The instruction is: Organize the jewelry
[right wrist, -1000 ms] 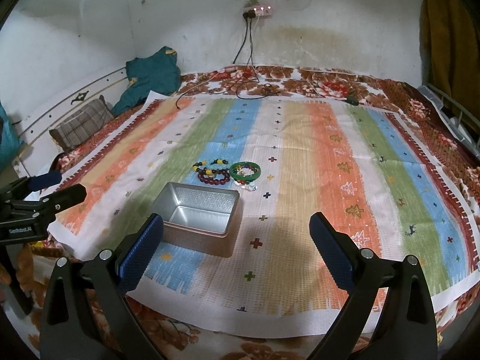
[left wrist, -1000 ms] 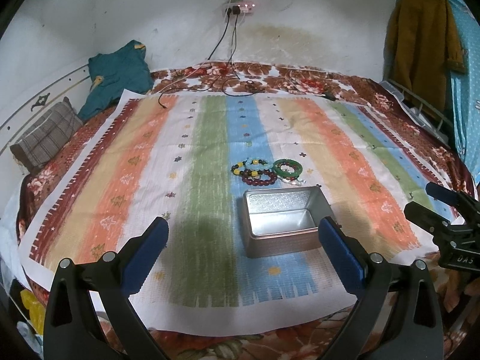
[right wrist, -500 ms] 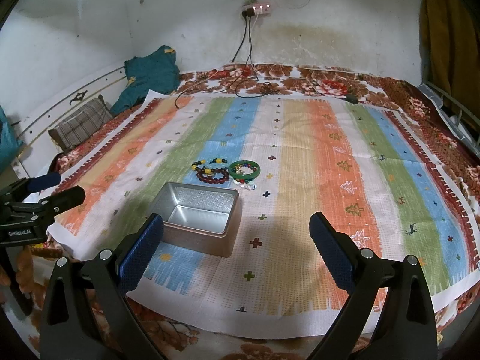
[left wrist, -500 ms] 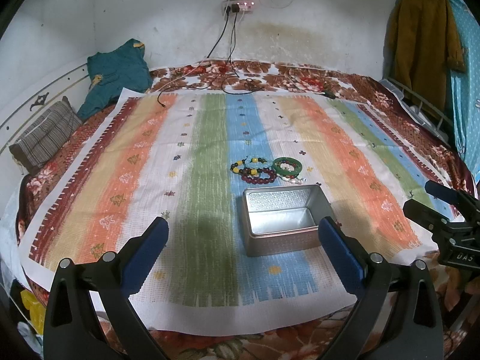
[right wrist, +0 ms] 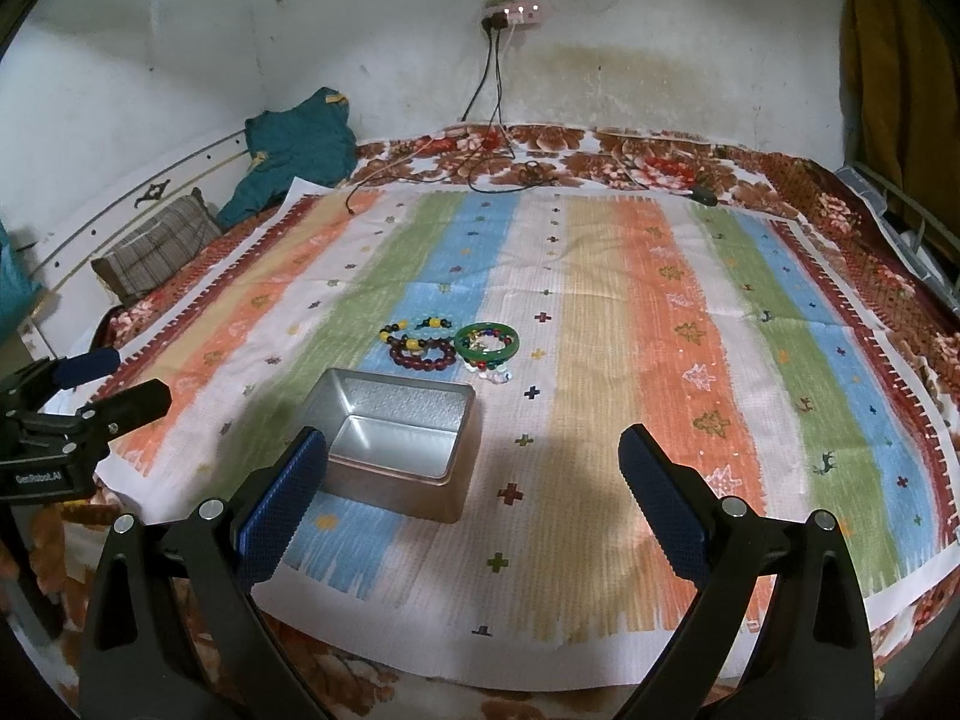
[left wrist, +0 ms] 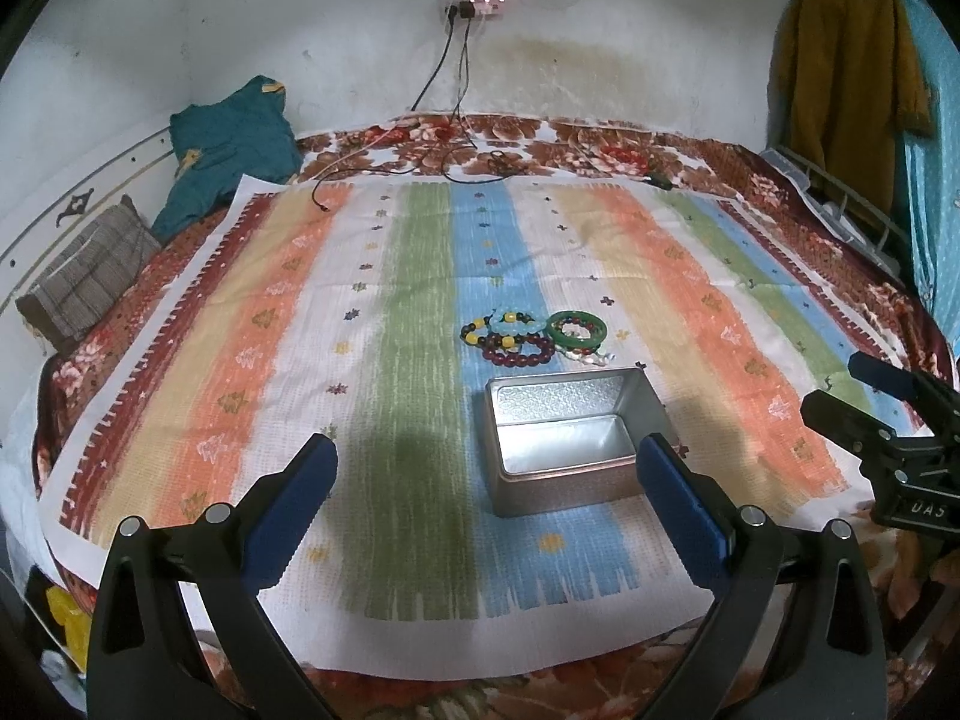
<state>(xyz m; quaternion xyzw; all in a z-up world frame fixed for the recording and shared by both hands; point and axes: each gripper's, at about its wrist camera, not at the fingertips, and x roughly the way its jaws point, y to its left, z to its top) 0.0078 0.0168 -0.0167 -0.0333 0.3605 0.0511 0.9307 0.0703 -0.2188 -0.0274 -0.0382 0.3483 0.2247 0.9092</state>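
Left gripper (left wrist: 486, 498): spread wide, empty, bottom of its frame.
Right gripper (right wrist: 474, 495): spread wide, empty, bottom of its frame.
Tin (left wrist: 564, 450): lidless, empty, frame centre, just beyond the grippers.
Bracelets (left wrist: 528, 336): clustered just above the tin, on the blue stripe.
Cloth (left wrist: 252, 330): striped, spread over the bed.

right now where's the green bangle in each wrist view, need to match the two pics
Left wrist: green bangle right of centre, just beyond the far right corner of the open metal tin.
Right wrist: green bangle at centre, beyond the tin's far right corner.
Shared landmark: the dark red bead bracelet lies directly left of the bangle in both.
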